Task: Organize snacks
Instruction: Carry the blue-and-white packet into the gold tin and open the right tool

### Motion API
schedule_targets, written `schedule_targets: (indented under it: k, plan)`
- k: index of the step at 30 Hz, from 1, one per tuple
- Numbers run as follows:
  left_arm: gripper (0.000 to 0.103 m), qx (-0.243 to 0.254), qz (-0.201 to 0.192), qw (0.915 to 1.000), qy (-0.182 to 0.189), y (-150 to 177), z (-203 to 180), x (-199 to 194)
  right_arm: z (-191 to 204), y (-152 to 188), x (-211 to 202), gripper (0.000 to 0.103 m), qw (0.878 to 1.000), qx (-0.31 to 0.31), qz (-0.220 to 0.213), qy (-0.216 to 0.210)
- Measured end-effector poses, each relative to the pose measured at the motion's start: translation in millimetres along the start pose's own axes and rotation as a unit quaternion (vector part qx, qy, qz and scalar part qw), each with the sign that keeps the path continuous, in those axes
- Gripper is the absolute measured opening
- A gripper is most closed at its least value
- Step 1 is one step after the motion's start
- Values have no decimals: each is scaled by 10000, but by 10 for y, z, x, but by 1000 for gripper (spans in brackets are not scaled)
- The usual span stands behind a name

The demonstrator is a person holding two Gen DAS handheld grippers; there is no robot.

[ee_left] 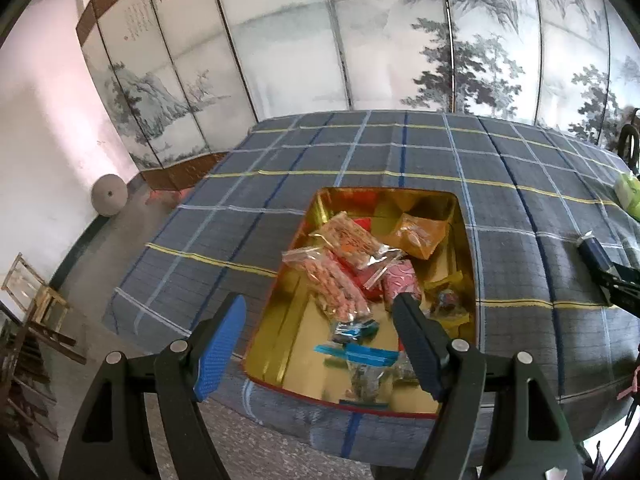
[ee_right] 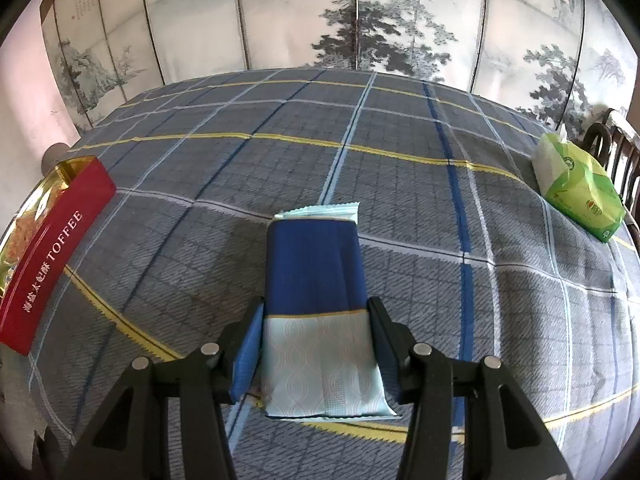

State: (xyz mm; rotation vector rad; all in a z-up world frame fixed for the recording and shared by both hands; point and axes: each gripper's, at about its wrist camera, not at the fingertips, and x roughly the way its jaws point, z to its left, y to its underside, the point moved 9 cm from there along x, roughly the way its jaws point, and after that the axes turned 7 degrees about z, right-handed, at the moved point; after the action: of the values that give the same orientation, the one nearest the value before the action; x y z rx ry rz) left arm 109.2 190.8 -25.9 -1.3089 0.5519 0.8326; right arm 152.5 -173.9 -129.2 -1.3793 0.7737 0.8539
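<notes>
My right gripper (ee_right: pixel 316 344) pinches a blue and pale snack packet (ee_right: pixel 320 304) at centre frame, above the plaid tablecloth (ee_right: pixel 400 184). My left gripper (ee_left: pixel 320 344) hangs with jaws spread over the gold-lined tin (ee_left: pixel 280 340) of snack bags at lower centre. A green tissue pack (ee_right: pixel 580 192) lies at the right edge.

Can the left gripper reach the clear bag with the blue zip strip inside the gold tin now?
Probably yes. The left gripper is open above the open gold tin, and the clear blue-zipped bag lies on top near the front rim, nothing covering it.
</notes>
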Motion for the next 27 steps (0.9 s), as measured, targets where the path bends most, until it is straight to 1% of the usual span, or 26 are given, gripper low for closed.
schedule_targets:
  k: [6, 8, 9, 11, 13, 14, 17, 20, 27]
  plan:
    - [74, -99, -228, 9995, -209, -28, 103, -160, 59, 23, -46, 51, 9999, -21, 19, -99]
    - [81, -150, -231, 9995, -156, -33, 124, -196, 93, 28, -62, 51, 9999, -40, 19, -114]
    - [82, -167, -208, 9996, -107, -32, 125, -207, 115, 28, -71, 51, 9999, -42, 17, -126]
    - [83, -211, -134, 9997, 83, -27, 124, -226, 153, 24, -91, 51, 9998, -35, 18, -176]
    - [83, -265, 48, 9987, 442, -13, 93, -228, 214, 10, -126, 51, 9998, -46, 8, -217]
    - [83, -302, 191, 9971, 666, 0, 68, -220, 241, 1, -150, 51, 9997, -64, -8, -236]
    - [83, -399, 486, 9918, 1110, 32, 17, -203, 374, -60, -220, 51, 9994, -127, -61, -317]
    - [83, -495, 605, 9887, 1282, 48, 3, -214, 543, -126, -321, 51, 9988, -211, -145, -426]
    - [83, -739, 763, 9841, 1425, 98, 124, -180, 1040, -335, -521, 51, 9959, -501, -310, -683]
